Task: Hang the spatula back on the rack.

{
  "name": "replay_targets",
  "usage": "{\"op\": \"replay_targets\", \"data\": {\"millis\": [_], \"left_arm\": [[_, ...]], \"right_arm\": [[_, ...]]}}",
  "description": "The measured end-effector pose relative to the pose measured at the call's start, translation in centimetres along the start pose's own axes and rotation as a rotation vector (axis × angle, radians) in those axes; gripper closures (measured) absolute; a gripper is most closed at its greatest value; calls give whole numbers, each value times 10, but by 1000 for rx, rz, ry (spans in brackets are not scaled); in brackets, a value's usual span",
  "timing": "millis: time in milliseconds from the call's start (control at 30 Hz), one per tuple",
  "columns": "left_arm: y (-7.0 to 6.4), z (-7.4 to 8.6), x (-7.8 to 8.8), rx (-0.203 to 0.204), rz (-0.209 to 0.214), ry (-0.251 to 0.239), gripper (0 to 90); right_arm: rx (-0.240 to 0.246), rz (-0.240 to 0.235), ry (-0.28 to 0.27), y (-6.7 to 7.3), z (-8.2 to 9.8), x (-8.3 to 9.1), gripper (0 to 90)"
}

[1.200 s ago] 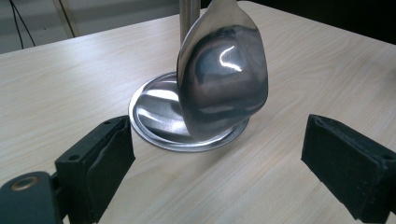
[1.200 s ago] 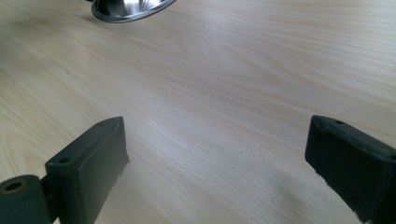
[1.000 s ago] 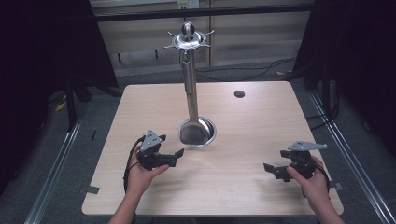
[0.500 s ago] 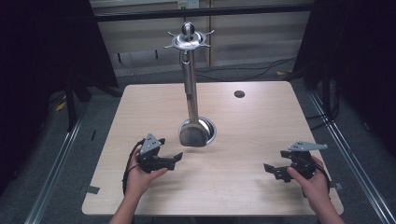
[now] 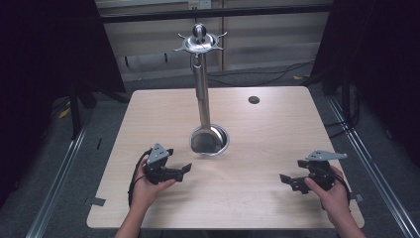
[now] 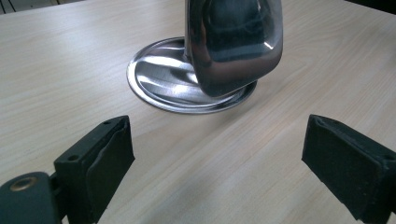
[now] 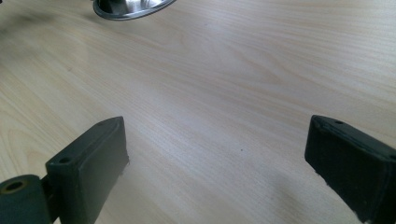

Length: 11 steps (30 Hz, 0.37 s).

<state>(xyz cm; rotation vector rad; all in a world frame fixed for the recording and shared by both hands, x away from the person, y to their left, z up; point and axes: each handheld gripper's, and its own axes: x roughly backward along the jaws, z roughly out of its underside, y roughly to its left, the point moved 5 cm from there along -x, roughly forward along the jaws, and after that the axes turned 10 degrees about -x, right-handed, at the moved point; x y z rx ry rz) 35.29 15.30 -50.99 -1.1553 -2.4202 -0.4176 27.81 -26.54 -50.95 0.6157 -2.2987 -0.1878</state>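
A shiny metal stand (image 5: 201,89) rises from a round base (image 5: 221,145) at the table's middle, with a crown of hooks (image 5: 199,42) on top. A polished utensil head (image 5: 203,141) hangs down against the base; in the left gripper view the utensil head (image 6: 233,46) hangs just above the base (image 6: 154,79). My left gripper (image 5: 185,170) is held low, front left of the base, pointing at it, open and empty (image 6: 219,158). My right gripper (image 5: 285,179) is at the front right, open over bare wood (image 7: 217,158).
The wooden table (image 5: 257,148) has a small dark round hole (image 5: 254,99) at its back right. Metal rails run along both sides on the floor. The surroundings beyond the table are dark.
My left gripper has drifted slightly toward the table's front edge. The right gripper and the stand have stayed put.
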Motion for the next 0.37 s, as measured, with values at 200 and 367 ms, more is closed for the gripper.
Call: {"op": "replay_targets", "data": {"millis": [200,367], "left_arm": [[1,2,0,25,7,8,87],[2,2,0,26,7,17,87]], "right_arm": [[5,-1,6,1,1,-1,54],[8,-2,7,0,2,-2,55]]}}
